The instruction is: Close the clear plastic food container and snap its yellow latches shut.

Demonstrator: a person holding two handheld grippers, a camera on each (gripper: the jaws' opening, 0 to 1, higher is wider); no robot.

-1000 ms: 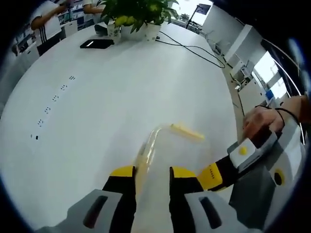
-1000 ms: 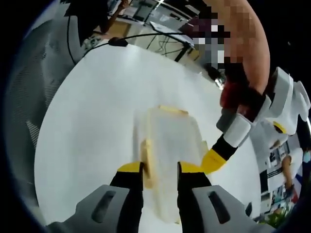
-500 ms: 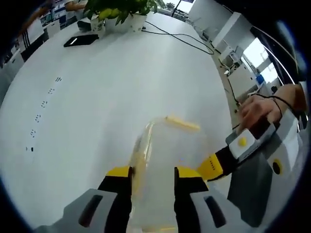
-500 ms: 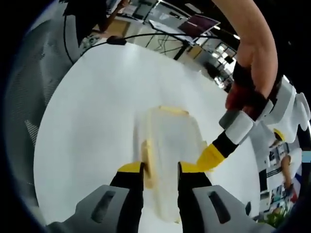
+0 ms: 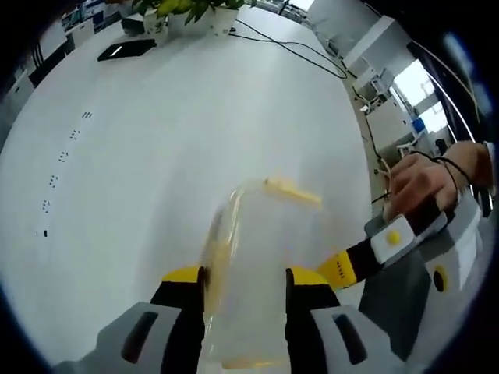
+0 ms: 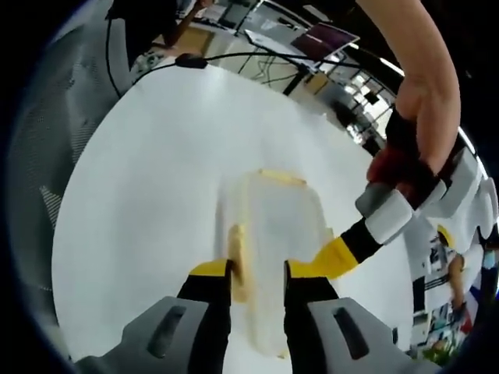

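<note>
The clear plastic container (image 5: 257,265) lies flat on the white table (image 5: 156,140), its lid on top. Yellow latches show at its far end (image 5: 292,190) and along its left side (image 5: 212,253). My left gripper (image 5: 245,274) hovers over its near end, jaws open and spread to either side of it. The right gripper (image 5: 343,265) comes in from the right, its yellow tip at the container's edge. In the right gripper view the container (image 6: 277,226) runs away from my right gripper (image 6: 258,269), whose jaws stand a little apart over a side latch (image 6: 236,261). The left gripper (image 6: 339,255) touches the container's right edge.
A potted plant (image 5: 191,9), a flat black device (image 5: 125,51) and a black cable (image 5: 296,53) lie at the table's far end. In the right gripper view a cable (image 6: 234,56) and a laptop (image 6: 312,35) sit beyond, with a grey mesh chair (image 6: 47,117) at the left.
My left gripper's jaws have spread wider and its view has come down closer over the container. The right gripper's jaws and the container have stayed put.
</note>
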